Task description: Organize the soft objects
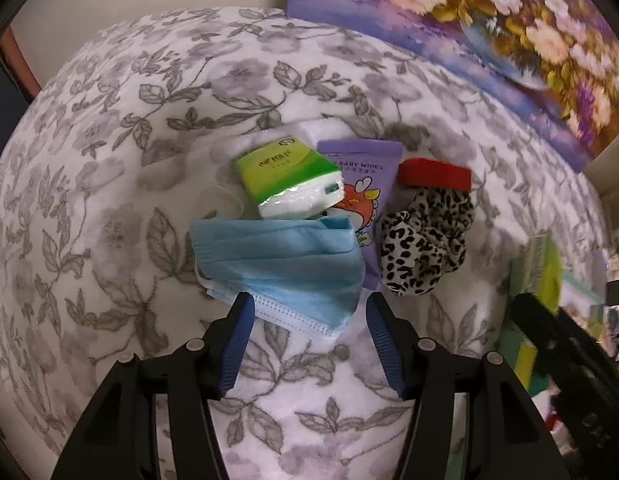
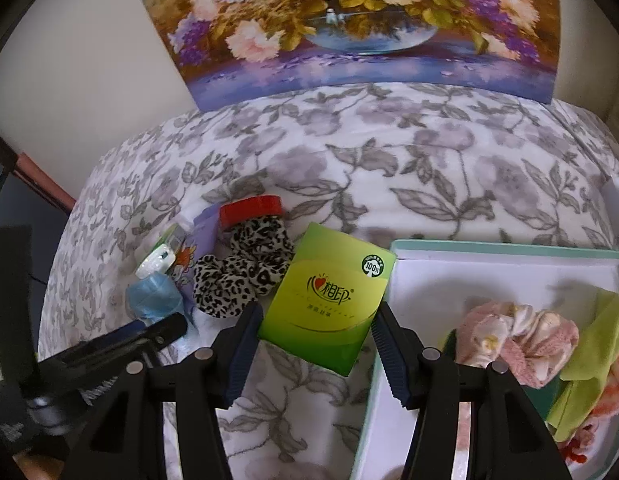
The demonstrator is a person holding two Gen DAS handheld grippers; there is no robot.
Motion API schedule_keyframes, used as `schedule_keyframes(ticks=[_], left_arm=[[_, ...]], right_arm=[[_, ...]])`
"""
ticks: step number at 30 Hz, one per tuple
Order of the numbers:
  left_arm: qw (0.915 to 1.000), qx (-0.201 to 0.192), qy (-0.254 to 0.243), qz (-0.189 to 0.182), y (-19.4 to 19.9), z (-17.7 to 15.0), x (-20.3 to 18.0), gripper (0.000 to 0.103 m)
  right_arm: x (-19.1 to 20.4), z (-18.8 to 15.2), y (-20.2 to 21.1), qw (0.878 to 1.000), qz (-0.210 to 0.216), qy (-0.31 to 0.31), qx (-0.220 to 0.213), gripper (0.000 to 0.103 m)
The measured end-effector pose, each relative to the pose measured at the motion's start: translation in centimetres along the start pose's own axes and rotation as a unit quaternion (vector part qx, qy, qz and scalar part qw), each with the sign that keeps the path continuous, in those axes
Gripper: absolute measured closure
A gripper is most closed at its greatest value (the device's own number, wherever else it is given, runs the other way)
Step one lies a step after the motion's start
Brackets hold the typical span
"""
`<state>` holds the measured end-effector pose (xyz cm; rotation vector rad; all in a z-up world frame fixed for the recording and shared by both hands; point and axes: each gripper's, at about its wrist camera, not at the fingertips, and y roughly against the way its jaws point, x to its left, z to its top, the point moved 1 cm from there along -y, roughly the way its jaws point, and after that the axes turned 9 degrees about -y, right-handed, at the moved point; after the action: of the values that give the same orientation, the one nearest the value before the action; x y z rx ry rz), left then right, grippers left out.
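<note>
My left gripper (image 1: pixel 309 300) is open and points down at a blue face mask (image 1: pixel 277 260) lying flat on the flowered blanket (image 1: pixel 109 200); the mask's near edge lies between the fingertips, and the pads do not press it. Behind the mask lie a small green tissue pack (image 1: pixel 289 180), a purple baby wipes pack (image 1: pixel 365 176), leopard-print scrunchies (image 1: pixel 425 248) and a red band (image 1: pixel 433 174). My right gripper (image 2: pixel 316 310) is shut on a larger green tissue pack (image 2: pixel 329 300), held just left of a white box (image 2: pixel 429 246).
The white box with a teal rim holds a pink scrunchie (image 2: pixel 517 340) and a green cloth (image 2: pixel 589 360). A flower painting (image 2: pixel 349 20) leans against the wall behind the blanket. The left gripper's black body (image 2: pixel 109 352) shows at the lower left of the right wrist view.
</note>
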<state>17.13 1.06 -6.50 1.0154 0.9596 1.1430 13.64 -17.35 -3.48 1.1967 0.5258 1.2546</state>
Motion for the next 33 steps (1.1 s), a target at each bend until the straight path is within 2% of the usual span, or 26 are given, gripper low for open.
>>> schedule_keyframes(ticks=[6, 8, 9, 11, 14, 25, 33], left_arm=[[0.9977, -0.002, -0.019, 0.066, -1.3, -0.1, -1.4, 0.045], [0.9974, -0.003, -0.011, 0.071, -1.8, -0.2, -1.3, 0.066], [0.9977, -0.004, -0.006, 0.068, -1.9, -0.3, -1.2, 0.066], [0.9981, -0.007, -0.002, 0.062, -2.0, -0.3, -1.2, 0.081], [0.9978, -0.024, -0.006, 0.062, -1.1, -0.2, -1.4, 0.088], [0.9918, -0.098, 0.014, 0.081, 4.5, -0.1, -1.1, 0.093], [0.9850, -0.163, 0.006, 0.057, 9.8, -0.6, -2.7, 0.093]], right_arm=[[-0.7, 0.0, 0.2, 1.000, 0.006, -0.012, 0.005, 0.044], [-0.8, 0.0, 0.2, 1.000, 0.007, -0.013, 0.006, 0.044], [-0.8, 0.0, 0.3, 1.000, 0.007, -0.013, 0.006, 0.044], [-0.9, 0.0, 0.3, 1.000, 0.008, -0.013, 0.007, 0.044], [-1.0, 0.0, 0.4, 1.000, 0.010, -0.017, 0.007, 0.044], [-1.8, -0.9, 2.9, 0.999, 0.019, -0.029, 0.001, 0.044], [-3.3, -1.5, 5.5, 0.999, 0.020, -0.045, -0.011, 0.044]])
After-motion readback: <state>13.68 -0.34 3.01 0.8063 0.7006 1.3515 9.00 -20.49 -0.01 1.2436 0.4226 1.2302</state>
